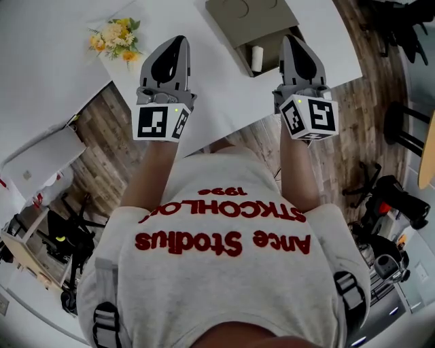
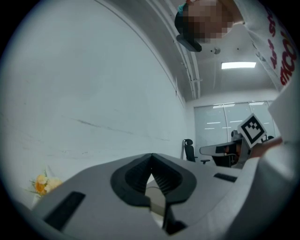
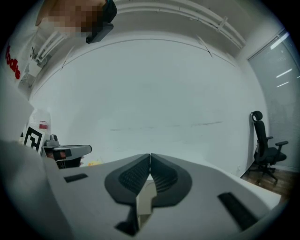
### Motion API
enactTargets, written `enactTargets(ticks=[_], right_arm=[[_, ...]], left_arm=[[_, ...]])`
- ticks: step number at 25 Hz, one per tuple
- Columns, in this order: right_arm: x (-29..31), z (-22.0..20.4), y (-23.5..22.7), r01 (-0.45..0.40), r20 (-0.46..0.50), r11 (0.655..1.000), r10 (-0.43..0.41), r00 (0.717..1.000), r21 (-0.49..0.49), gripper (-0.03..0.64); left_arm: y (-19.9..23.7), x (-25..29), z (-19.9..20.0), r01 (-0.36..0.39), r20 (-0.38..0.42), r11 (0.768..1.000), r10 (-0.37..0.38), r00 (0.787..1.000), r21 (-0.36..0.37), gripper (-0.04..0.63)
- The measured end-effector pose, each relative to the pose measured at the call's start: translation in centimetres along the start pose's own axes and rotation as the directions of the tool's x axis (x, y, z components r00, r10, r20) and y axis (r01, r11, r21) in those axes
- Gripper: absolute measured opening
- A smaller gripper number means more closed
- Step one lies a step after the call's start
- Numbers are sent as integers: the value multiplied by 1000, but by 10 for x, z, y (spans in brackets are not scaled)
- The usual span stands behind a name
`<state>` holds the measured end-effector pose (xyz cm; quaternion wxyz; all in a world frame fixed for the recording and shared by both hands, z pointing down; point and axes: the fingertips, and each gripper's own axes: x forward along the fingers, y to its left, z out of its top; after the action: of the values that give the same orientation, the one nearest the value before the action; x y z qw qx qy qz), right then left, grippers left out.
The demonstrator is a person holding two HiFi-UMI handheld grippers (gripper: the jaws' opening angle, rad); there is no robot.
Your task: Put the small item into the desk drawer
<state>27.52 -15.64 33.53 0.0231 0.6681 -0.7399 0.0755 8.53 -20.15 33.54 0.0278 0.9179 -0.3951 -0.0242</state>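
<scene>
The small item (image 1: 257, 58), a short white roll standing on end, is inside the open drawer (image 1: 239, 56), close to its front wall, with the dark inside of the drawer around it. By the look of it the main part of the job is done: the thing is in the drawer and neither tool has hold of it. The drawer stands pulled out from a flat tan box (image 1: 248, 17) on the white desk (image 1: 224, 95), so what seems left is to push it shut, if that is wanted, though the task sentence does not ask for it. The right gripper (image 1: 289, 38) is held above the desk beside the drawer, its tip over the drawer's right side. Its own view shows the jaws pressed together at the tips with nothing between them. The pale tan patch in the hollow behind the tips is most likely the box below, not a held thing. The left gripper (image 1: 179, 39) is well apart to the left over bare desk, jaws likewise closed tip to tip and empty. A small bunch of yellow flowers (image 1: 115, 37) lies further left on the desk.
</scene>
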Motion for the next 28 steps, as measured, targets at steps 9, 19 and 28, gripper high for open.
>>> enactTargets(ticks=[9, 19, 28], right_arm=[[4, 27, 42, -110, 45, 993, 112, 993, -45, 6], [32, 44, 127, -315, 81, 946, 321, 944, -76, 6], [48, 52, 198, -447, 108, 889, 456, 884, -95, 5]], left_arm=[[24, -28, 24, -83, 52, 996, 82, 995, 24, 8], [82, -94, 55, -286, 130, 956, 276, 952, 64, 8], [127, -163, 73, -448, 178, 890, 428, 886, 88, 6]])
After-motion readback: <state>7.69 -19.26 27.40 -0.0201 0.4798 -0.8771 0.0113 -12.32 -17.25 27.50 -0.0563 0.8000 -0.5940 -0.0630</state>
